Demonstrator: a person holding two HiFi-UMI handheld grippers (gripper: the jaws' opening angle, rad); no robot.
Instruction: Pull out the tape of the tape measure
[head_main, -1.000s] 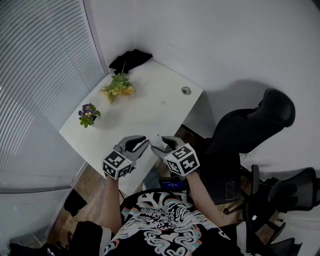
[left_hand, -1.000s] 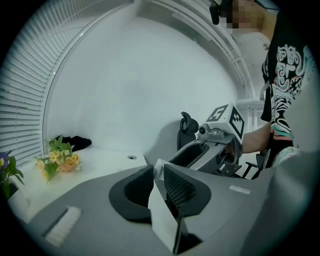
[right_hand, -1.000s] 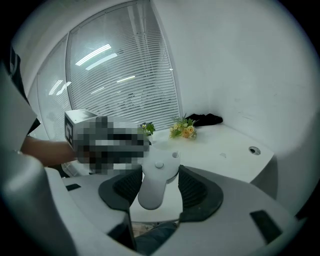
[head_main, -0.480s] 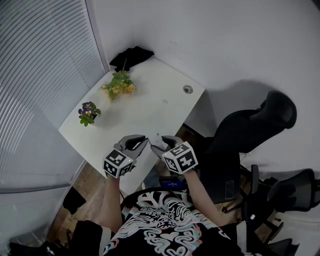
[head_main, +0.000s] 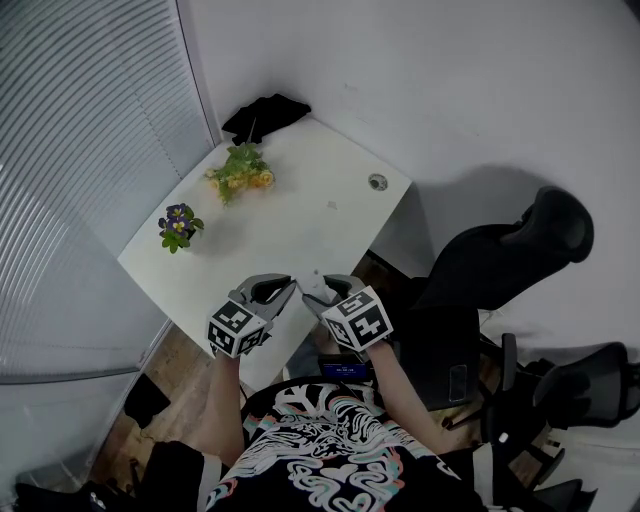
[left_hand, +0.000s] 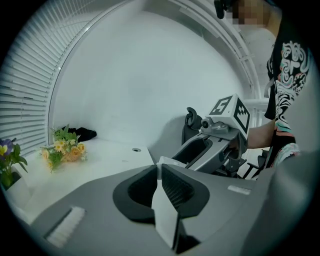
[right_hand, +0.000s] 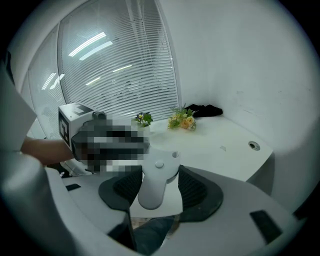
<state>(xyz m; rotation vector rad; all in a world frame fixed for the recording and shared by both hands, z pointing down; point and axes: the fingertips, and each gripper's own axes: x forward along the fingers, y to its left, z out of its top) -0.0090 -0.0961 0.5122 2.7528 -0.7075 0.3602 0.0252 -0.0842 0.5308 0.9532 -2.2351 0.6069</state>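
Note:
A white tape measure (right_hand: 150, 192) sits between the pads of my right gripper (right_hand: 157, 175), which is shut on its case. In the head view the tape measure (head_main: 318, 289) hangs above the near edge of the white table (head_main: 290, 225), between the two grippers. My left gripper (head_main: 291, 286) meets it tip to tip with my right gripper (head_main: 311, 296). In the left gripper view a white strip of tape (left_hand: 166, 212) runs between the jaws of my left gripper (left_hand: 159, 169), which are shut on it. My right gripper (left_hand: 212, 147) shows just beyond.
Yellow flowers (head_main: 238, 176) and a small pot of purple flowers (head_main: 177, 228) stand on the table's far left. A black cloth (head_main: 265, 114) lies in the far corner, and a cable hole (head_main: 377, 182) is at the right edge. Black office chairs (head_main: 505, 250) stand to the right.
Both grippers stay together over the table's near edge, shifted only slightly. The left jaws look a little narrower than one second ago.

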